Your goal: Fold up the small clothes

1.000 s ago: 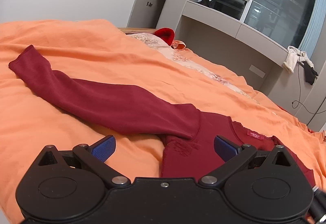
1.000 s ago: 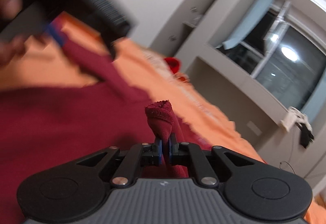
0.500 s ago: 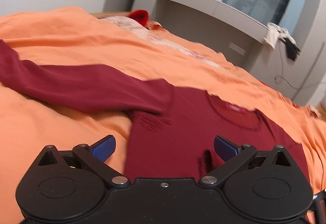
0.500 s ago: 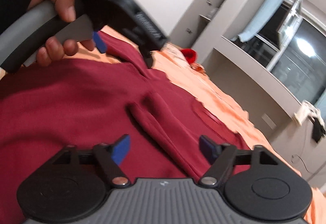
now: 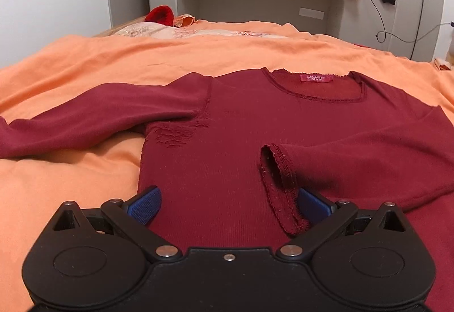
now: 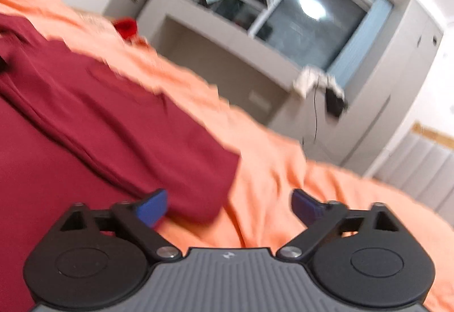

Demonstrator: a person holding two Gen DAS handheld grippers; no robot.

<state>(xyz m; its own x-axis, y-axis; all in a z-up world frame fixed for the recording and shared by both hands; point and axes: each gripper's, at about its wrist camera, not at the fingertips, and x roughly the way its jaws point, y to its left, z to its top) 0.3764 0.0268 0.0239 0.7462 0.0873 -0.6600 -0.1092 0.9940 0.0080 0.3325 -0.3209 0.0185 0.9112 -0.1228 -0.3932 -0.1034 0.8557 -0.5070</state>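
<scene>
A dark red long-sleeved top (image 5: 241, 124) lies face up and flat on the orange bedspread (image 5: 71, 184), neckline and pink label (image 5: 315, 78) toward the far wall. One sleeve (image 5: 354, 158) is folded across the chest, its cuff (image 5: 279, 184) resting near the middle of the body; the other sleeve (image 5: 93, 119) lies stretched outward over the bedspread, not yet folded. The left gripper (image 5: 228, 205) hangs low over the lower part of the top with its jaws spread and nothing pinched; the folded cuff lies just beside its right finger, apparently not gripped. The right gripper (image 6: 228, 205) has just been opening its jaws, then closing them slightly; they stand wide, with only bedspread and the garment's edge (image 6: 198, 184) showing past them, nothing held. That view is blurred. Judgement: the first sleeve fold is done and released, and the outstretched sleeve is the likely next item, which the left gripper is placed nearer to.
</scene>
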